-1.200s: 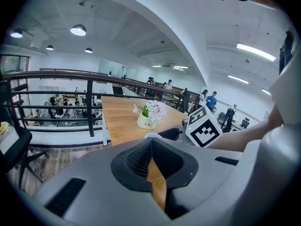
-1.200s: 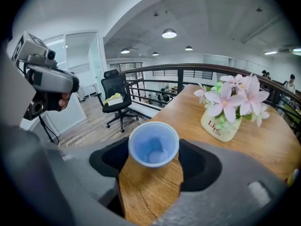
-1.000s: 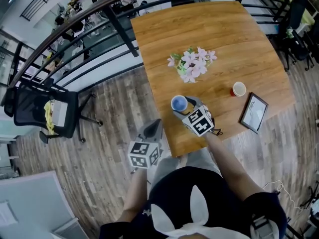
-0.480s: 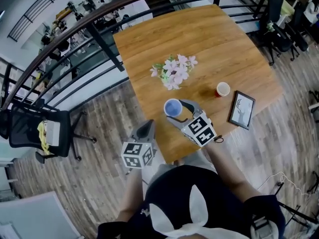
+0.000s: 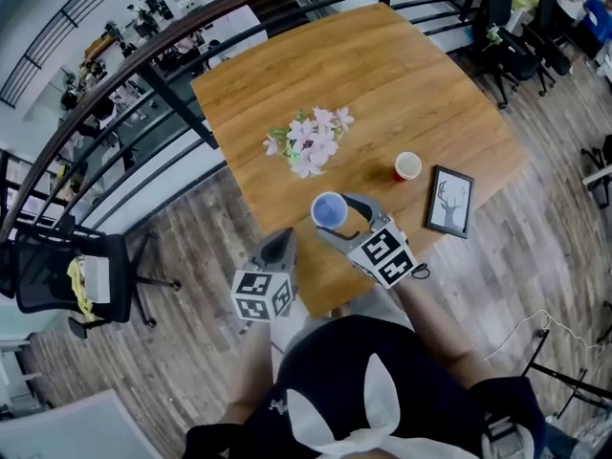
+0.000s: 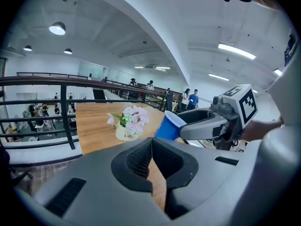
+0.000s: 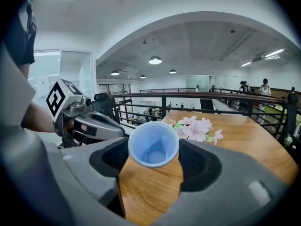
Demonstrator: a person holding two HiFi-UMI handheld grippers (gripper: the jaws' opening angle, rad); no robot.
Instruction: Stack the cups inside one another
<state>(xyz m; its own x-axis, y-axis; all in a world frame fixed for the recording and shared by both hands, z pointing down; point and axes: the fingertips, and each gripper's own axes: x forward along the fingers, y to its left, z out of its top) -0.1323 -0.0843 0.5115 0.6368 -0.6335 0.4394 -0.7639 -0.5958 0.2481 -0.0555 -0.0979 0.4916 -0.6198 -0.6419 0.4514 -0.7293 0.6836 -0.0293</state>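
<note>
In the head view my right gripper [image 5: 337, 220] is shut on a light blue cup [image 5: 330, 210] and holds it above the near part of the wooden table [image 5: 382, 65]. The right gripper view shows the blue cup [image 7: 154, 149] mouth-on and empty, pinched between the two jaws. A red cup [image 5: 408, 166] stands upright on the table to the right of it, apart from both grippers. My left gripper [image 5: 280, 247] hangs off the table's near left edge. It is shut with nothing in it, its pads [image 6: 151, 147] touching.
A small pot of pink flowers [image 5: 308, 143] stands mid-table, left of the red cup. A dark picture frame [image 5: 447, 202] lies near the right edge. A black railing [image 5: 143, 70] runs behind the table, with an office chair [image 5: 72, 280] on the floor at left.
The right gripper has carried the blue cup up and to the right, away from the flowers and nearer the red cup. The left gripper has drifted a little, still shut.
</note>
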